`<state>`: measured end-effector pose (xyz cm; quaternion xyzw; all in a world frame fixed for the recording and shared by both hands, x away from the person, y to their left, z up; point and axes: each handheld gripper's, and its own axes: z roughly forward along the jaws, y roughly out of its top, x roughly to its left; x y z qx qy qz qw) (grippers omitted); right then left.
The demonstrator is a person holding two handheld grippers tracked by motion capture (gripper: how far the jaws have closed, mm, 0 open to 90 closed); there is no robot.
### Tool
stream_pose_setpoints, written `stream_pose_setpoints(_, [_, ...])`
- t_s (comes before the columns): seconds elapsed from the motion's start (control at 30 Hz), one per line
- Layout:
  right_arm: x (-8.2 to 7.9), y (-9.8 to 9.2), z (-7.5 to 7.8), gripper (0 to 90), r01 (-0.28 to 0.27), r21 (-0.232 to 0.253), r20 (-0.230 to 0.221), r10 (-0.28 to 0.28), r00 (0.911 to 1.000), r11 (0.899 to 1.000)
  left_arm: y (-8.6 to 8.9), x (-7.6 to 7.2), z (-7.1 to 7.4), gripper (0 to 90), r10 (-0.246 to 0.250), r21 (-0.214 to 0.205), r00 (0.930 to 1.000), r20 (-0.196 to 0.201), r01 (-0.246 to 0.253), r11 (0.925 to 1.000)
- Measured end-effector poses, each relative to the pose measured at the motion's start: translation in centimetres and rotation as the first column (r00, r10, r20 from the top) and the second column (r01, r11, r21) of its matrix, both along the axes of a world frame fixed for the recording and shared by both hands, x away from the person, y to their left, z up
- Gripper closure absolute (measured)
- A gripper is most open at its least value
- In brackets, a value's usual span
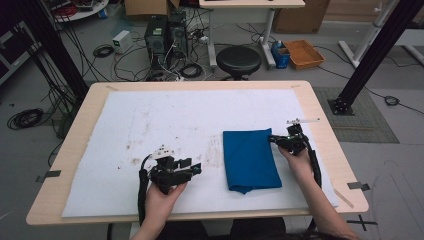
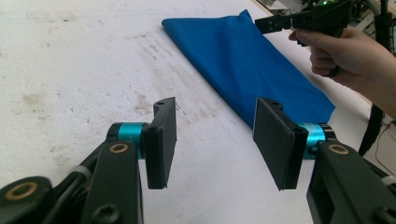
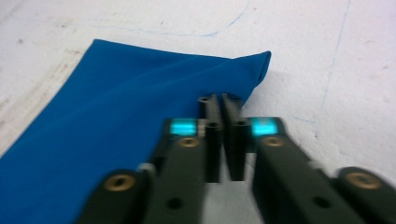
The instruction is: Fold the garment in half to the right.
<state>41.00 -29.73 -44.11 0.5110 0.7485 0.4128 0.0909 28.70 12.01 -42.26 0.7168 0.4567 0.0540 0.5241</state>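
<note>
Blue cloth (image 1: 250, 159) lies folded into a narrow strip on the white mat (image 1: 125, 125) of the tabletop (image 1: 320, 115), so as far as the pictures tell, at least one fold looks done. What remains, by my judgement, is another fold or a tidy-up of the edges; the near end looks a little bunched.

Your right gripper (image 1: 280, 140) sits at the cloth's far right corner, just beside the edge. In the right gripper view the jaws of your right gripper (image 3: 223, 140) stand pressed together, clenched, and the raised corner of the cloth (image 3: 140, 121) lies just ahead of and to the left of the tips. Whether a thin bit of fabric is pinched between them, you cannot tell from here; nothing plainly shows between the pads.

Your left gripper (image 1: 192, 167) rests released, jaws well apart with nothing between them. From the left gripper (image 2: 215, 140), the cloth (image 2: 243, 60) lies ahead and to the right, apart from the pads, with bare mat under the jaws.

If another fold is meant, you will likely need your left gripper moved over to the cloth's near edge.
</note>
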Motion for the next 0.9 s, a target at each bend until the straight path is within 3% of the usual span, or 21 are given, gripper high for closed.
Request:
stream_pose_setpoints(0.37, [-0.4,-0.6,0.2,89.9,0.031,-0.055,-0.001,-0.032,0.9995,0.998,0.0,0.0,0.0,49.5,-0.002,-0.002,1.0,-0.002,0.002,1.0])
stream_pose_setpoints(0.53, [-0.6,-0.6,0.6,75.0,0.033,-0.062,0.025,-0.031,0.9992,0.998,0.5,0.1,0.3,49.5,0.0,-0.001,1.0,0.006,0.0,1.0])
stream_pose_setpoints(0.77, [-1.9,-1.5,2.7,53.9,0.003,-0.037,0.138,0.002,0.9904,0.999,2.8,0.8,2.0,46.7,0.008,0.034,0.9948,0.102,-0.011,0.9994])
stream_pose_setpoints(0.9, [-2.7,-2.2,3.5,49.2,-0.009,-0.036,0.182,0.015,0.9832,0.999,4.4,1.4,2.9,44.9,0.025,0.104,0.9847,0.173,-0.043,0.9936])
